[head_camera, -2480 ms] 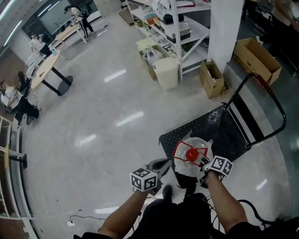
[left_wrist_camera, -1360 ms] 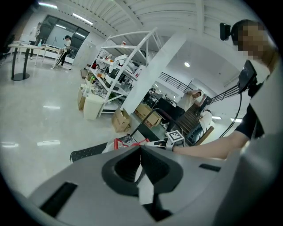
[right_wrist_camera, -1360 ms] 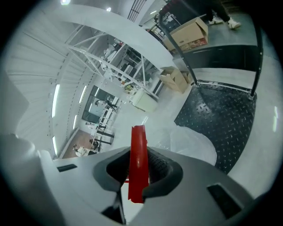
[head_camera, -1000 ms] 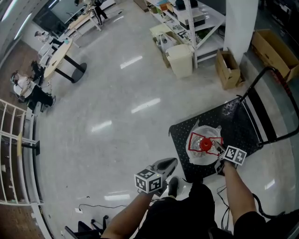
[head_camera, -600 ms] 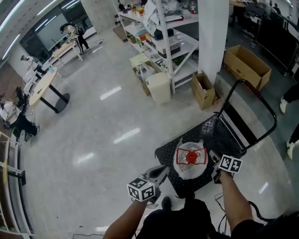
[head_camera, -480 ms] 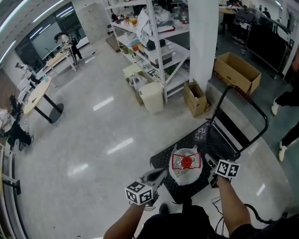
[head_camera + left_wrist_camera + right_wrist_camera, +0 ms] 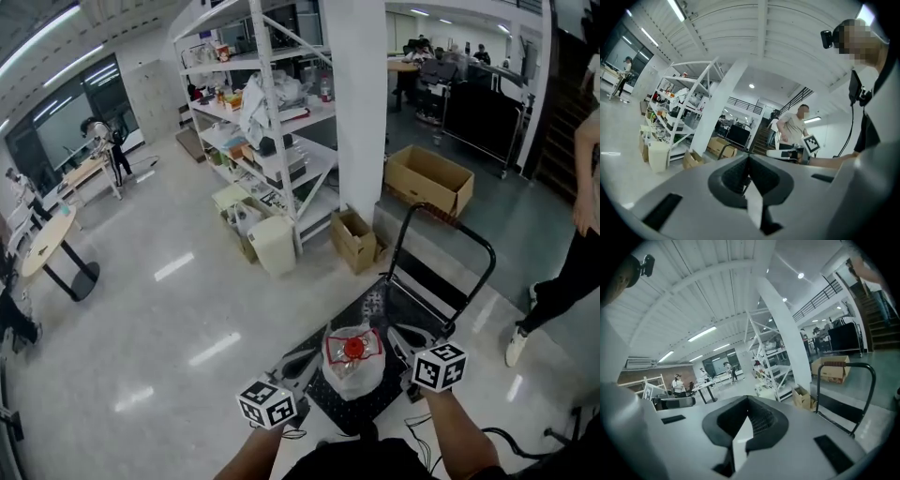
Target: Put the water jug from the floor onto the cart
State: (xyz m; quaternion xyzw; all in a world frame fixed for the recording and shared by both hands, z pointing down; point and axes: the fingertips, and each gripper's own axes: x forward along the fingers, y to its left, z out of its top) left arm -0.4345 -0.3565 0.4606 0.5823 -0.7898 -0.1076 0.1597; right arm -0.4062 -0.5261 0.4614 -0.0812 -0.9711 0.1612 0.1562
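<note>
The water jug (image 7: pixel 352 364), clear with a red cap, stands upright on the black cart deck (image 7: pixel 373 305), near its front edge. The cart handle (image 7: pixel 441 236) rises behind it. My left gripper (image 7: pixel 302 362) hangs just left of the jug, shut and empty; in the left gripper view its jaws (image 7: pixel 749 163) meet and point across the room. My right gripper (image 7: pixel 403 339) sits just right of the jug, apart from it. Its jaws (image 7: pixel 749 405) have just been closing and are now shut with nothing between them.
A white shelving rack (image 7: pixel 262 112) and a white pillar (image 7: pixel 361 122) stand beyond the cart. Near them are a white bin (image 7: pixel 278 246) and cardboard boxes (image 7: pixel 354 239) (image 7: pixel 429 180). A person (image 7: pixel 567 267) walks at the right. A cable (image 7: pixel 525 441) lies on the floor.
The right gripper has let go of the jug's neck and drawn back. Both grippers have risen and now point level. The jug stays on the cart while the view tilts up.
</note>
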